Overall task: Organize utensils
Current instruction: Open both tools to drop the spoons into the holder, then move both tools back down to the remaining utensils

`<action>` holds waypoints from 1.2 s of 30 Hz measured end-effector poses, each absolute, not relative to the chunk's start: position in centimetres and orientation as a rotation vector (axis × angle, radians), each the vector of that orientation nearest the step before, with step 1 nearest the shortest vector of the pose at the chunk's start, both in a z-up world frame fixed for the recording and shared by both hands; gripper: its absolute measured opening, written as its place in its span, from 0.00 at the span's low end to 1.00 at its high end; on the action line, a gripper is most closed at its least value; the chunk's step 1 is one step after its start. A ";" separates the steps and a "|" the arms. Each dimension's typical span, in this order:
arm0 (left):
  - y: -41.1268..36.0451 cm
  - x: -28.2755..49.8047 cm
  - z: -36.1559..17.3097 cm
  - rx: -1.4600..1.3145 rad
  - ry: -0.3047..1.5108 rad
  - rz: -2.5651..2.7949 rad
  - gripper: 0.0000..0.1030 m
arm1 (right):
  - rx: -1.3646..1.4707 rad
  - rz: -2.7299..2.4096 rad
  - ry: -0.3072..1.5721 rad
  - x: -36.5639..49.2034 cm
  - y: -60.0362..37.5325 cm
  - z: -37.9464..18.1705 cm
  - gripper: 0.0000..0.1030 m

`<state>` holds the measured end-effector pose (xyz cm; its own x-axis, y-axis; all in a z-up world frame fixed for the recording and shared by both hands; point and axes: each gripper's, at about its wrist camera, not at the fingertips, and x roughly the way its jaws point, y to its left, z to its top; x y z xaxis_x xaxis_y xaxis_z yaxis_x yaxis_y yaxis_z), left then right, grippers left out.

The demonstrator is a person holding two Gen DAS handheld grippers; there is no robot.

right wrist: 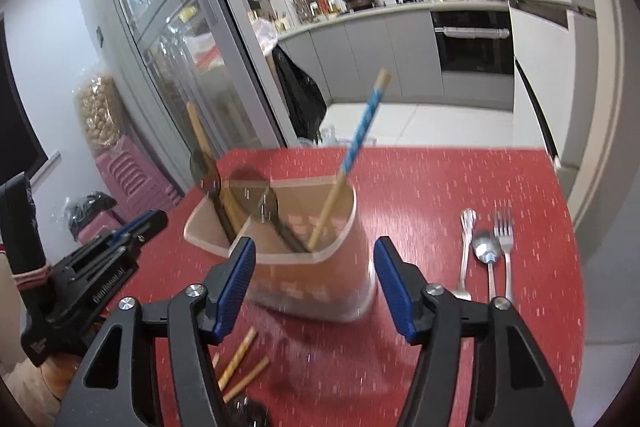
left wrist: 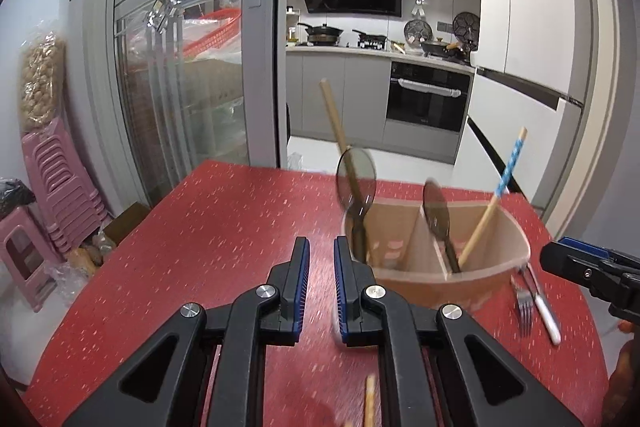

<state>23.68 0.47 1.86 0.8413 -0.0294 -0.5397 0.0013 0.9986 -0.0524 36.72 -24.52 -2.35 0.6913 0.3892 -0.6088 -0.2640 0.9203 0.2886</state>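
Only the right wrist view shows the spoon (right wrist: 486, 247) on the red table (right wrist: 440, 187), between the spread-fingered right gripper (right wrist: 314, 269) and the kitchen; the left gripper (left wrist: 321, 267) is clenched empty.

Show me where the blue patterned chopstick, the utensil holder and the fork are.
blue patterned chopstick (right wrist: 362, 131): right wrist view, on its blue patterned upper shaft.
utensil holder (right wrist: 320, 259): right wrist view, on its near clear rim.
fork (right wrist: 505, 227): right wrist view, on the base of its tines.
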 end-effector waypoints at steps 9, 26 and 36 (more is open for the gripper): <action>2.4 18.2 0.0 -0.060 0.628 0.031 1.00 | 0.194 0.346 0.874 32.6 -25.0 -4.7 0.71; 2.4 13.4 -7.8 -0.045 0.901 -0.049 1.00 | 0.115 0.384 1.063 26.1 -22.7 -10.0 0.73; 2.8 14.0 -9.8 -0.073 0.990 -0.077 1.00 | 0.089 0.425 1.129 25.5 -21.4 -11.5 0.73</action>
<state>14.01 2.76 -9.85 0.5467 -0.0980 -0.8316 0.0314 0.9948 -0.0966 25.52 -21.36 -11.52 0.3569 0.3728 -0.8565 -0.2843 0.9168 0.2806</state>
